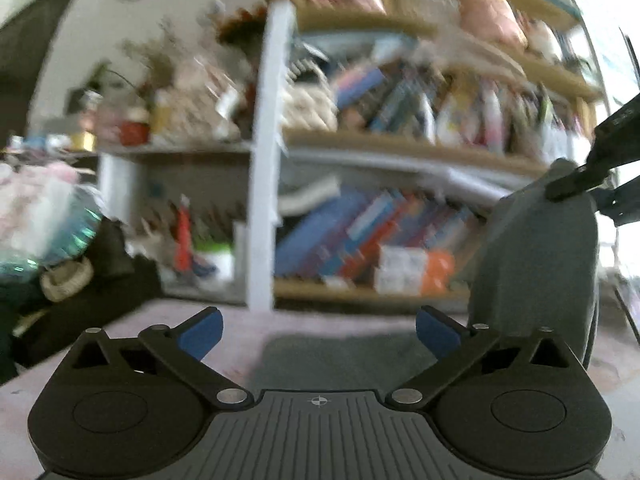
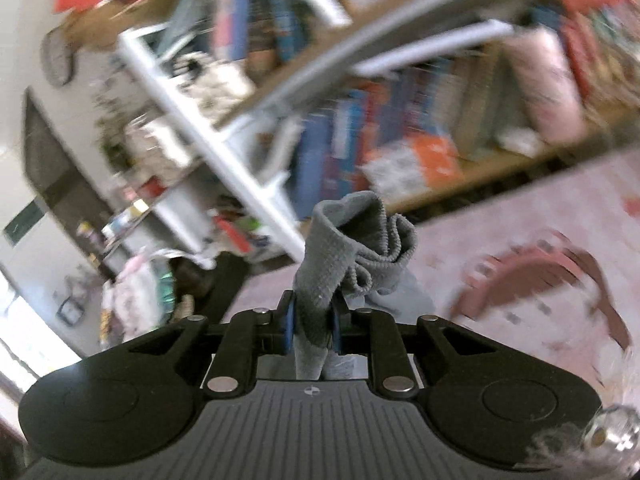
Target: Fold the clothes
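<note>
Pinching one grey garment (image 2: 352, 240), right gripper (image 2: 312, 326), left gripper (image 1: 318, 336) gaping empty.

My left cam sits low over the pink bed cover (image 1: 248, 332), facing level at the bookshelf (image 1: 360, 136), close. My right cam is rolled hard, pitched slightly down, same bookshelf (image 2: 360, 128) and cover (image 2: 500, 232). Both blurred.

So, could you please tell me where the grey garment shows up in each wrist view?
Left wrist: grey garment hangs at the right edge, pinched at its top by the right gripper.
Right wrist: centre, bunched between the shut fingers.
Shared landmark: orange-and-white box on the bottom shelf.
</note>
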Demonstrator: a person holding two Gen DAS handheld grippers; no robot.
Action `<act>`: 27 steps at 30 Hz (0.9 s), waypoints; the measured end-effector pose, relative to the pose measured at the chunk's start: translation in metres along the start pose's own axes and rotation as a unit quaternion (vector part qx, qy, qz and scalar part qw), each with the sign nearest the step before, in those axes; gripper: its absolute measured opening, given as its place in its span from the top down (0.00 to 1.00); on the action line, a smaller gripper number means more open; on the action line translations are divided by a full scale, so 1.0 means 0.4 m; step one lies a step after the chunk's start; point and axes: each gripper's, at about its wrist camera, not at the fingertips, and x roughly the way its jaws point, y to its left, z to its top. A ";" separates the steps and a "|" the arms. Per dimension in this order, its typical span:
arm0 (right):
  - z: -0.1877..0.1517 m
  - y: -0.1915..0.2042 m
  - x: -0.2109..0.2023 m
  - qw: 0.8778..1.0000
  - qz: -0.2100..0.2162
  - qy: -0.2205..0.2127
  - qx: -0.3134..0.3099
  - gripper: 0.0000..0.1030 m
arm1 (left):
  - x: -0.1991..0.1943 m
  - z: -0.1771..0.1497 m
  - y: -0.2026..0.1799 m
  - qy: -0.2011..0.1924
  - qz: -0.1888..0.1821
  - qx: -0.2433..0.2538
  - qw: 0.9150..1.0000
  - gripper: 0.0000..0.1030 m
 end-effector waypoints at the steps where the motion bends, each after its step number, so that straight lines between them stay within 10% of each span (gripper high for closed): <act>1: 0.006 0.036 0.020 1.000 0.007 0.002 -0.021 0.84 | -0.009 0.004 0.009 -0.016 0.013 -0.009 1.000 0.00; 12: -0.115 0.278 0.296 0.979 0.060 0.104 -0.162 0.86 | -0.105 0.022 0.089 -0.156 0.055 -0.104 0.981 0.00; 21: -0.193 0.204 0.438 0.947 0.173 0.269 -0.011 0.61 | -0.105 0.013 0.141 -0.161 0.047 -0.172 0.971 0.00; 27: -0.131 0.138 0.316 0.970 0.141 0.194 -0.037 0.60 | -0.074 0.006 0.140 -0.124 0.022 -0.174 0.977 0.00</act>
